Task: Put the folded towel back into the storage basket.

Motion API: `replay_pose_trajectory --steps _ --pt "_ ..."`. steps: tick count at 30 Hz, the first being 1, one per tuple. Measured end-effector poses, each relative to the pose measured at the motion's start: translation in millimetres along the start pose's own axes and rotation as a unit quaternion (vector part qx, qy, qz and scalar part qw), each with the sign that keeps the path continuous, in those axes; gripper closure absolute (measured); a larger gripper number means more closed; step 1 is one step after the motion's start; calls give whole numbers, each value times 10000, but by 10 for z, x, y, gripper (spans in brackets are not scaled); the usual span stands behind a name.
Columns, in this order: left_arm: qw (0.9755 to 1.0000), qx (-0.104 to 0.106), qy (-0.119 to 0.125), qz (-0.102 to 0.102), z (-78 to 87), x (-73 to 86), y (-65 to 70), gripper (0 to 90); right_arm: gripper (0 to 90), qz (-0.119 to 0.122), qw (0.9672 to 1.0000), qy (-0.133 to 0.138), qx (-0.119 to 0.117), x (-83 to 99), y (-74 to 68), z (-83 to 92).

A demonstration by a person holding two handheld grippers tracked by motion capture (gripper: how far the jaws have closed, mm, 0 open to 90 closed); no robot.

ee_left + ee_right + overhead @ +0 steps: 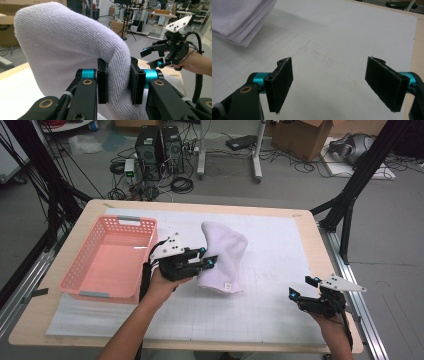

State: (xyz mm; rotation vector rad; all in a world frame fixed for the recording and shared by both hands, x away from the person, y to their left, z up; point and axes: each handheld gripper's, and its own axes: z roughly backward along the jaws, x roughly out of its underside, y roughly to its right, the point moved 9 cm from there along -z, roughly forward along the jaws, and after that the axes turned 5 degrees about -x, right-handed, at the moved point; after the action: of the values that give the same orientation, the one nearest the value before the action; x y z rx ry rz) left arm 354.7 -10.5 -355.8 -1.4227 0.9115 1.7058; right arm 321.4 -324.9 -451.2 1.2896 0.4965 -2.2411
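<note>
A folded white towel (222,257) is lifted off the mat at its left side, and its far end arches up while its near end hangs down. My left gripper (209,257) is shut on the towel's edge; in the left gripper view the thick terry cloth (62,45) is pinched between the two black pads (102,82). A pink plastic basket (112,256) sits empty just left of that hand. My right gripper (301,287) stands open near the table's right front corner, its pads (283,81) wide apart over bare mat. The towel's folded edge (242,20) shows at the top left of the right gripper view.
A white gridded mat (280,265) covers the wooden table (310,225). Black frame struts (350,205) rise beside the table's right and left edges. Computers, cables and cardboard boxes lie on the floor beyond the far edge.
</note>
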Motion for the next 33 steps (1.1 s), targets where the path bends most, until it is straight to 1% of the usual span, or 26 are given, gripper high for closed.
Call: replay_pose_trajectory --steps 2,3,4,9,10,11,12,14,16,17,18,19,23,26,27,28,29,31,32,33 --pt "10000 -3 78 -21 78 -60 -20 730 213 -28 10000 11 -14 -7 -9 -1" --pt "10000 -3 78 -21 78 -60 -20 730 213 -46 10000 33 -36 -14 -14 -2" --pt "9999 -10 125 -38 137 -100 -41 730 212 -50 10000 37 -38 -18 -18 0" --pt "9998 -80 158 -110 302 -186 -124 730 212 -41 9999 81 -59 -41 -37 -1" --pt "9998 -80 158 -110 302 -186 -124 730 212 -52 9999 86 -62 -45 -43 -2" --pt "9997 -93 170 -123 340 -203 -142 730 212 -45 9999 87 -70 -48 -48 -3" --pt "9996 -128 195 -157 419 -236 -186 730 212 -33 9999 88 -67 -51 -50 -4" --pt "9994 -172 236 -160 499 -267 -235 730 212 -43 9999 81 -76 -53 -57 -9" --pt "9993 -202 287 -161 582 -298 -283 729 212 -27 9999 84 -73 -56 -59 -18" --pt "9993 -202 287 -161 582 -298 -283 729 212 -19 9999 84 -70 -57 -60 -20" --pt "9992 -215 312 -153 623 -312 -304 729 212 -27 9999 72 -83 -56 -66 -21" --pt "9990 -247 342 -147 706 -334 -347 729 212 -27 9999 73 -74 -57 -66 -23" --pt "9986 -349 371 -151 874 -349 -436 729 212 -16 9999 68 -82 -61 -74 -29" --pt "9982 -393 442 -113 993 -378 -493 729 212 -19 9999 61 -86 -64 -76 -32" --pt "9982 -393 442 -113 993 -378 -493 729 213 -20 9999 63 -79 -65 -74 -34" --pt "9979 -437 472 -80 1061 -393 -534 729 212 -35 9999 49 -84 -63 -78 -36" --pt "9979 -437 472 -80 1061 -393 -534 729 212 -31 9999 45 -85 -62 -79 -38" --pt "9976 -496 482 -61 1157 -387 -593 729 212 -16 10000 54 -70 -66 -73 -44" --pt "9976 -496 482 -61 1157 -387 -593 729 212 -11 10000 55 -72 -68 -72 -44" --pt "9972 -541 521 -28 1224 -386 -639 729 212 2 10000 59 -70 -69 -70 -44"
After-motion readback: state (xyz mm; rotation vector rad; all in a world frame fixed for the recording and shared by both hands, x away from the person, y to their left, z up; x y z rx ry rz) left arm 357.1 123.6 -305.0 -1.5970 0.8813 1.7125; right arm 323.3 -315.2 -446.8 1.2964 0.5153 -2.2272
